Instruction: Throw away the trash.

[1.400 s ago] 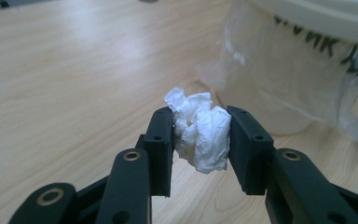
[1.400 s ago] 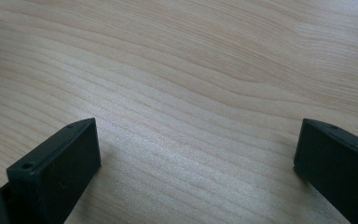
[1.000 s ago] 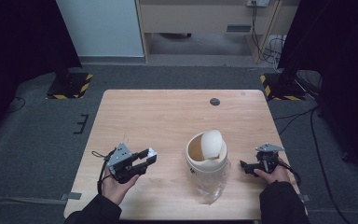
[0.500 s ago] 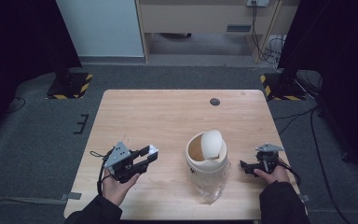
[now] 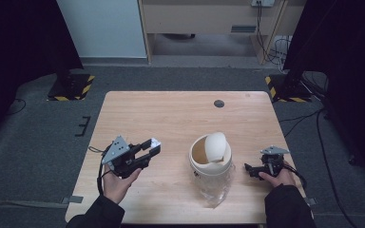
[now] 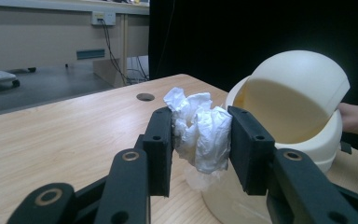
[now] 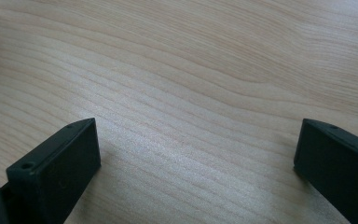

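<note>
Fingers (image 6: 161,147) of left gripper (image 6: 200,144) pinching crumpled white tissue (image 6: 200,133) beside cream swing-lid bin (image 6: 293,121), right gripper (image 7: 196,163) fingers spread wide over wooden surface (image 7: 205,70)

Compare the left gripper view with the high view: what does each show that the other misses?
Left gripper view: the crumpled white tissue clamped between the left gripper's jaws. High view: the right gripper resting on the table, jaws apart, and the clear bag under the bin. Both: the cream swing-lid bin with its flap tilted, and the table's dark hole.
</note>
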